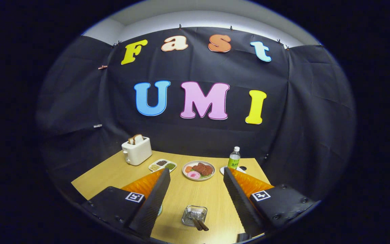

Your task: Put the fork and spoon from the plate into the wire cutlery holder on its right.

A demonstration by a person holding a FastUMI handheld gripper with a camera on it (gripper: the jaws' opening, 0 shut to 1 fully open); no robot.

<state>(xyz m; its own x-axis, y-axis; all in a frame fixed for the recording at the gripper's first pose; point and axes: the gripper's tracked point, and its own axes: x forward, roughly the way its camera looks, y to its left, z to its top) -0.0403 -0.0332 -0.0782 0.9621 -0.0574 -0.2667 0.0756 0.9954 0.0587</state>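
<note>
- Tongs [195, 200] spread wide, nothing between the fingers, held above the wooden surface [181, 193].
- Wire cutlery holder [194, 215] sits between them, two brown handles [200, 225] poking out.
- Beyond: food plate [198, 170], green bottle [234, 158], toaster [136, 150].

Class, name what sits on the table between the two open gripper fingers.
In the gripper view, the wire cutlery holder with two brown handles in it lies between the open gripper's fingers.

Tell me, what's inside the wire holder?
Two brown handles stick out of the square wire cutlery holder, between the open tool fingers. Their heads, down inside the wire, can't be made out.
</note>
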